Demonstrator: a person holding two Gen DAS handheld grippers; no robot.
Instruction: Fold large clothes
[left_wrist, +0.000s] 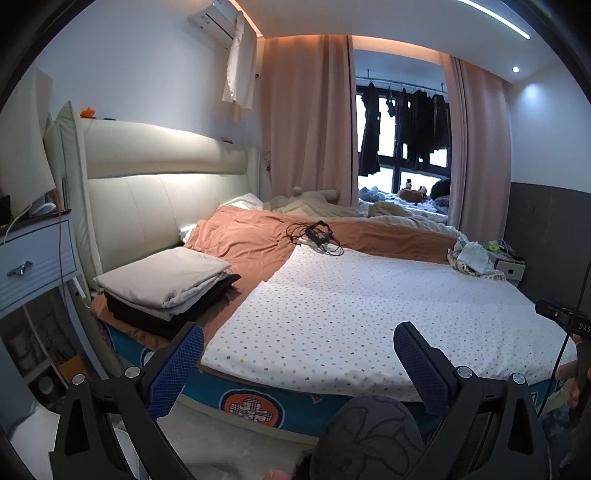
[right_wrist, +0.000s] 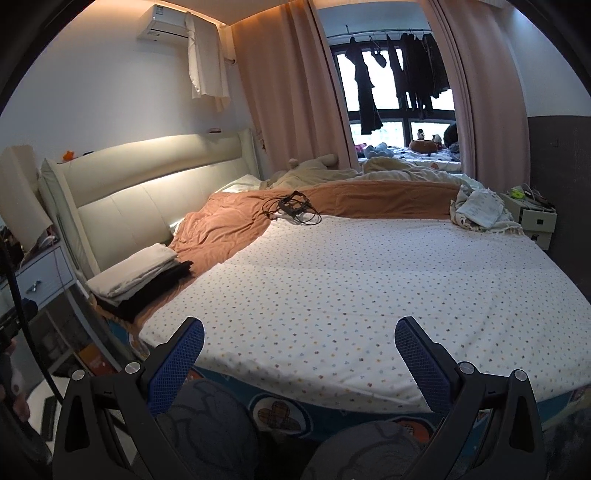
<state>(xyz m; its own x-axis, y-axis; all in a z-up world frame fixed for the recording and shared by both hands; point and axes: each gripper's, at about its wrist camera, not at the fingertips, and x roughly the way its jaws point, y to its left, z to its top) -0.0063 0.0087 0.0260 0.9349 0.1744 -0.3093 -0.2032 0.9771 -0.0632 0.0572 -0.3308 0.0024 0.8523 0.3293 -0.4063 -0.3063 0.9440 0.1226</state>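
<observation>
a stack of folded clothes (left_wrist: 168, 286) sits on the orange-brown bedcover at the near left corner of the bed, just in front of the cream headboard. its top piece is a pale beige garment folded into a flat, roughly square slab with layered edges showing along its near side; under it lies a black garment, also folded, whose edge sticks out to the right and front. in the right wrist view the same stack (right_wrist: 138, 280) appears at the left edge of the bed, beside the white dotted sheet. a crumpled pale patterned garment (left_wrist: 471, 258) lies unfolded in a heap at the far right corner of the bed.
</observation>
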